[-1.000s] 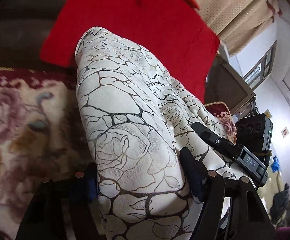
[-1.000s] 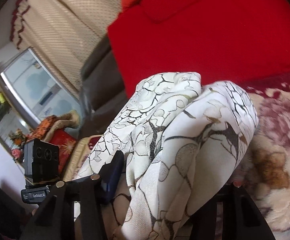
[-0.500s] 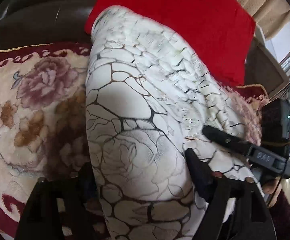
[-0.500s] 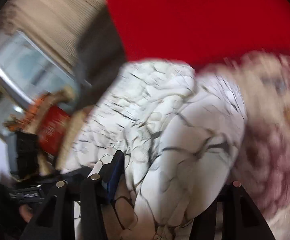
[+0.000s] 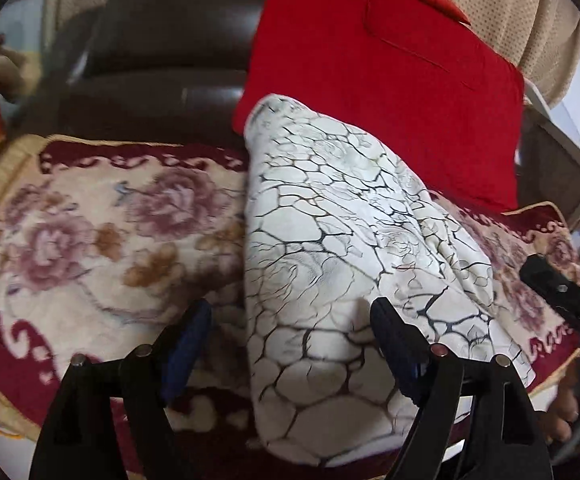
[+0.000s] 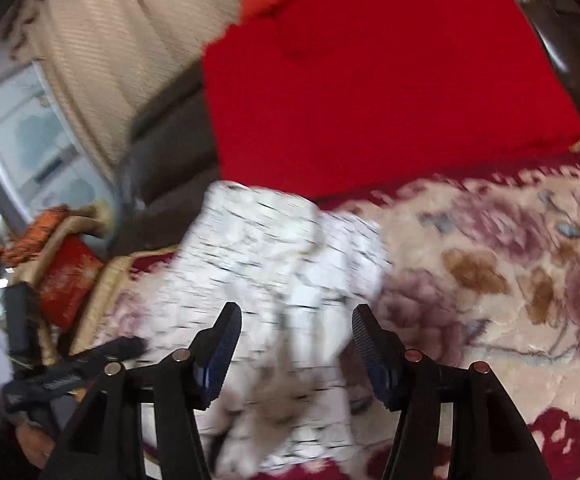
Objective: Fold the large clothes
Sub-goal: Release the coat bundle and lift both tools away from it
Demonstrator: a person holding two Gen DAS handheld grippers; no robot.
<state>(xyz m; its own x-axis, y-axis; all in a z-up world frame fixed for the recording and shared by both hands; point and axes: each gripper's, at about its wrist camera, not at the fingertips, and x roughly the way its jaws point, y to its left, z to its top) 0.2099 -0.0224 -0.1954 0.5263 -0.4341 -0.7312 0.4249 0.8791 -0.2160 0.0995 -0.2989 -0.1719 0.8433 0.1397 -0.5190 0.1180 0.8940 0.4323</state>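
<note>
A white cloth with dark crackle lines is lying folded in a long bundle on a flowery blanket. The blanket is covering the seat of a dark sofa. The cloth's far end is reaching the back edge of the seat, touching a big red cushion leaning on the sofa back. A beige curtain is hanging behind, beside a window.

The left gripper is standing wide open over the near end of the cloth, squeezing nothing. The right gripper is opening, with the blurry cloth lying between its fingers, not pinched.
</note>
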